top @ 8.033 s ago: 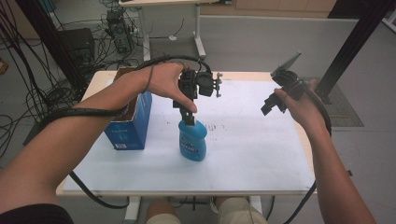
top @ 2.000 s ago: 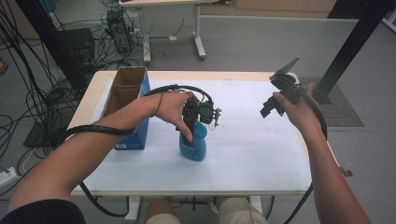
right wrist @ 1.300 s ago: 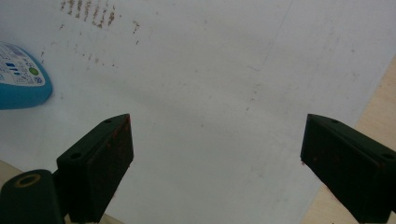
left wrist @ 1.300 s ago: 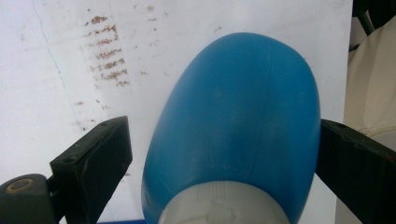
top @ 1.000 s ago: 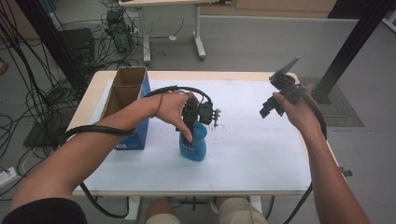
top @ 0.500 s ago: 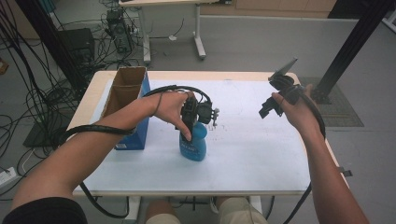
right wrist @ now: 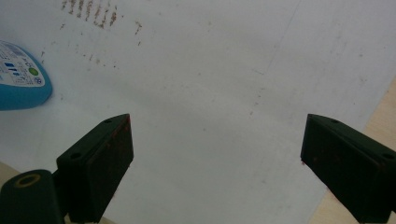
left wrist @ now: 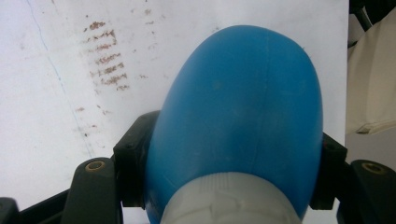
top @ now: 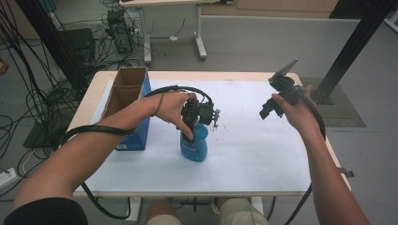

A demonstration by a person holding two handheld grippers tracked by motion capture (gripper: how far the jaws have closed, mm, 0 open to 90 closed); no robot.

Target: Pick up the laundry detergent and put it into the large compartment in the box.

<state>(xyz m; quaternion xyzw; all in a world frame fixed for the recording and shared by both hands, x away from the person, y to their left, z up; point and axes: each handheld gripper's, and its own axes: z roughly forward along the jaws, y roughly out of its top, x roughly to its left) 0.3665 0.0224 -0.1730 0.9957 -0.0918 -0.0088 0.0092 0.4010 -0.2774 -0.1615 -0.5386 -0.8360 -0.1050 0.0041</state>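
Observation:
A blue bottle (top: 195, 146) stands upright near the middle of the white table (top: 253, 159). My left gripper (top: 190, 132) comes down from above and is shut on the bottle's upper part. In the left gripper view the blue body (left wrist: 243, 107) sits between both black jaws, which press its sides, with its white cap (left wrist: 229, 203) nearest the camera. My right gripper (top: 264, 112) hovers over the table's right side, well apart from the bottle. Its jaws are wide open with nothing between them (right wrist: 215, 163). The bottle's labelled base (right wrist: 21, 79) appears at the left edge of the right gripper view.
A blue cardboard box (top: 127, 110) with an open top stands at the table's left, close beside my left forearm. Brown smudges (right wrist: 93, 14) mark the white surface behind the bottle. Cables and a second desk (top: 169, 28) lie on the floor beyond the far edge.
Since eight seconds ago my left gripper has come down onto the bottle's top and closed on it. Over the last second nothing has visibly moved; the right gripper stays open.

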